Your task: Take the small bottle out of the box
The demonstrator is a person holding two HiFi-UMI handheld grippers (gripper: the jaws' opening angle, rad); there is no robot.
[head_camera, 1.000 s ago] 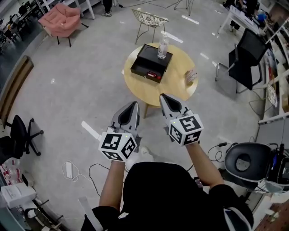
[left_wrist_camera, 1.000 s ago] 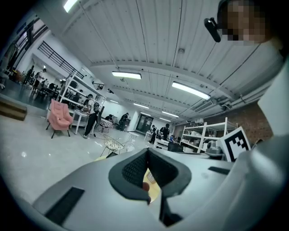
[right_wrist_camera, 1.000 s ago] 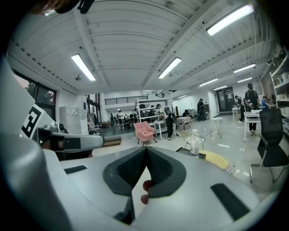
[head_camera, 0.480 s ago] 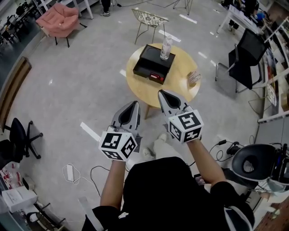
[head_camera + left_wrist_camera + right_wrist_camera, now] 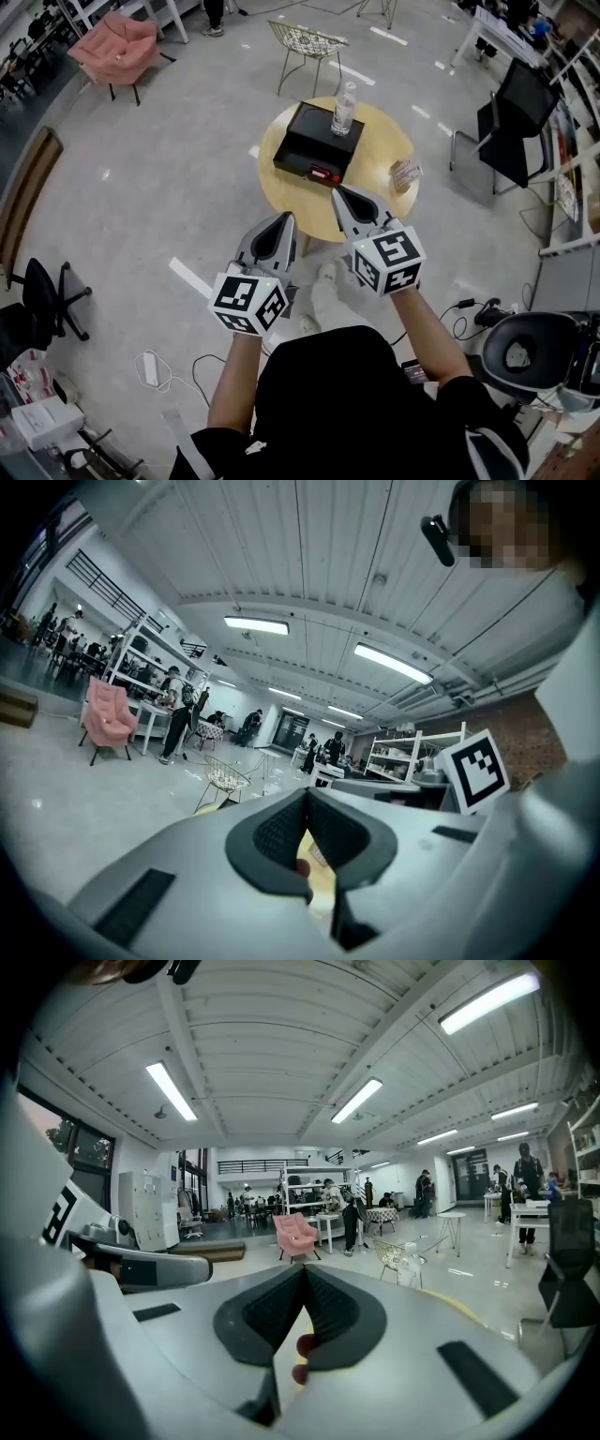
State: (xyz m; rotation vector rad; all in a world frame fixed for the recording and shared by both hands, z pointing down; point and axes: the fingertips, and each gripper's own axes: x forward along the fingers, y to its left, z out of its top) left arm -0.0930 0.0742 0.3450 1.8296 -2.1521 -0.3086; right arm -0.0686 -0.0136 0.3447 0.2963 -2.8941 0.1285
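on the round wooden table (image 5: 380,141) — flat black box (image 5: 314,141), clear bottle (image 5: 344,108) upright; left gripper (image 5: 286,218), right gripper (image 5: 337,193) — fingers (image 5: 272,1314) together.

Head view: we look from above the person's head, steeply down past the black shoulders (image 5: 328,394) at the bottom edge. The left gripper (image 5: 284,217) and right gripper (image 5: 337,190) sit close in the lower middle, and the round table (image 5: 380,197) lies farther off in the upper middle.
Left gripper view: we ride just behind its jaws and face along them across the room. They fill the lower half and the ceiling (image 5: 309,583) fills the upper.
Right gripper view: we sit the same way, with its jaws across the bottom.
Shared by all three: the pink armchair (image 5: 117,47) and the wire chair (image 5: 305,39), both far off.
Cross-sight: the left gripper view catches the right gripper's marker cube (image 5: 476,769) at right. The right gripper view shows the left gripper at its left edge.
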